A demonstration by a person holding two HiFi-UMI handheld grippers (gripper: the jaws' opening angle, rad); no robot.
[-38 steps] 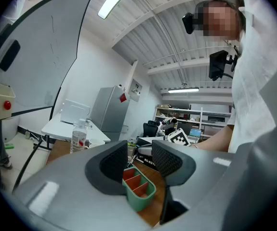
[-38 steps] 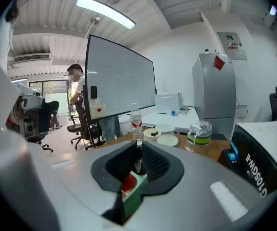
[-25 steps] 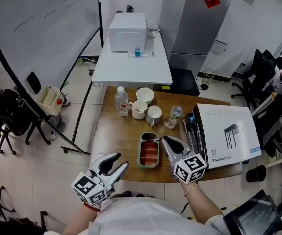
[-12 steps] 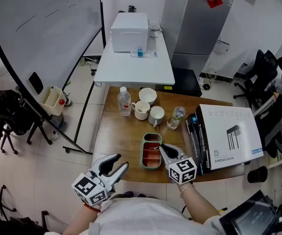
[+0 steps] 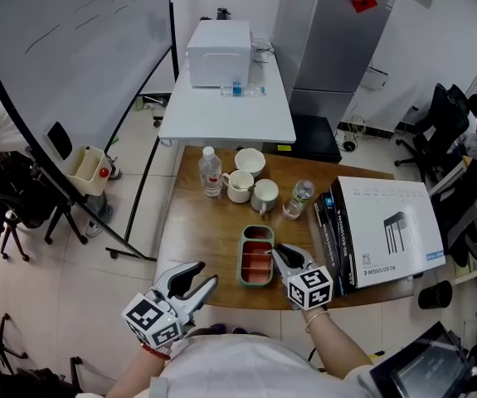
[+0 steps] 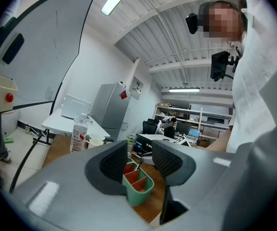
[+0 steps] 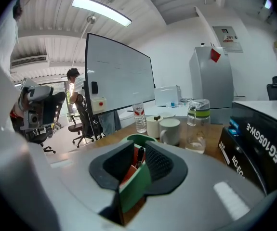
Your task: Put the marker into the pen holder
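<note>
Right tongs over pen holder, marker between jaws, left tongs parted

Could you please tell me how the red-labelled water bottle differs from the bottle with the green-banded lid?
The red-labelled water bottle is tall and slim with a small white cap; the green-banded bottle is squatter with a wide lid. The water bottle stands left of the mugs, the green-banded bottle right of them. Both are clear, upright and on the wooden table.
</note>
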